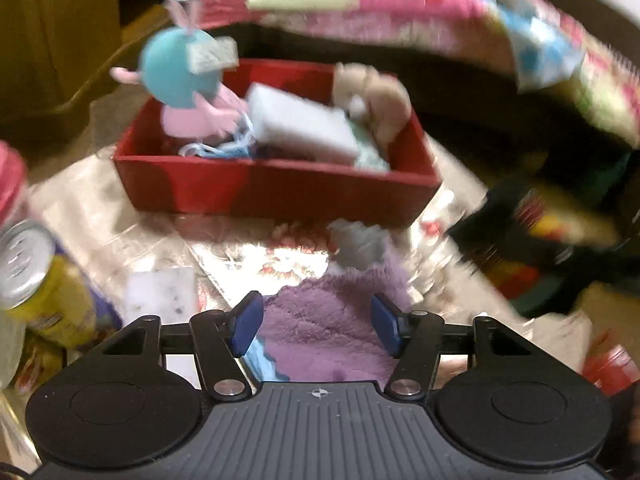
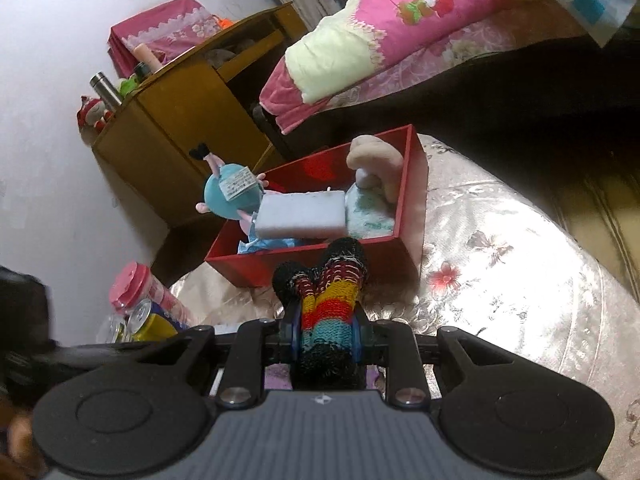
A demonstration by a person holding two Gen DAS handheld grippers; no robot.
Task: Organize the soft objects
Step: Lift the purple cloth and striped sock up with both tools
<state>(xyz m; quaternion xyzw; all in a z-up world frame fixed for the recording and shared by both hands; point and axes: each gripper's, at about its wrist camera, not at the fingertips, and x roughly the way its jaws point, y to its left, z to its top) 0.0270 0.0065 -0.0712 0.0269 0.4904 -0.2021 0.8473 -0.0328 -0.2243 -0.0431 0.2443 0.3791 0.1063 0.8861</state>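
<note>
Red box (image 2: 320, 264) on the desk (image 2: 500, 280) already holds a plush doll (image 2: 234, 196), sponge (image 2: 300, 216) and beige toy (image 2: 376, 164). Our right tongs (image 2: 326, 338) grip a striped knit piece (image 2: 324, 304); left tongs (image 1: 316, 326) stand wide over purple cloth (image 1: 324, 332), still unsorted.

Left gripper (image 1: 316, 326) pitched steeply downward, blue pads (image 1: 246, 322) parted, nothing between them. Right gripper (image 2: 326, 334) angled downward, jaws clamped on knitted fabric.

Red box (image 2: 320, 268) holds plush doll (image 2: 232, 196), white sponge (image 2: 300, 216), beige plush (image 2: 376, 164); purple towel (image 1: 332, 332) at 6 o'clock.
</note>
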